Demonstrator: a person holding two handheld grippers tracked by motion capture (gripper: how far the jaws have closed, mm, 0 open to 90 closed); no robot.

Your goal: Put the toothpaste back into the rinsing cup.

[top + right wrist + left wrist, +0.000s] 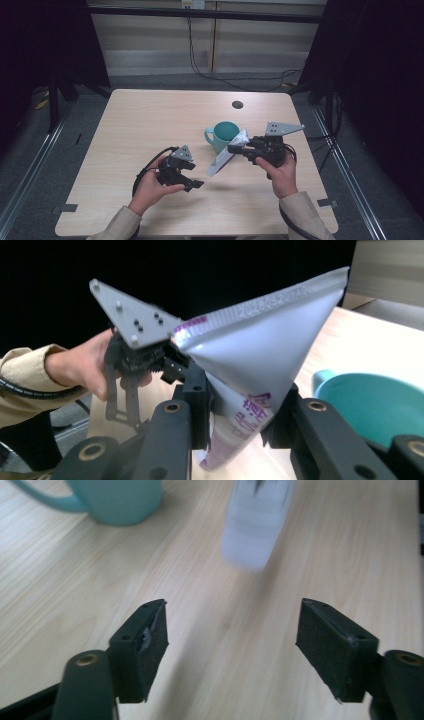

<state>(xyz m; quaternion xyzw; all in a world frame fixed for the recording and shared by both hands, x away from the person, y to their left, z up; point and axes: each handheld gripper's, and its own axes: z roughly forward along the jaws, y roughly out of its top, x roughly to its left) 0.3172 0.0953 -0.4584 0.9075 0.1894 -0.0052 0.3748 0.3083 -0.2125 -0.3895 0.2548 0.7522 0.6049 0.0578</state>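
Right gripper view: right gripper (235, 427) clamps tube (260, 355) beside cup (370, 400); left gripper (232, 645) wide open, empty; goal unknown, progress unclear.

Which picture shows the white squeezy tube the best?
The right gripper view: the tube is close and sharp, pinched in the right tool. The high view shows it small beside the teal mug. The left gripper view shows one blurry end.
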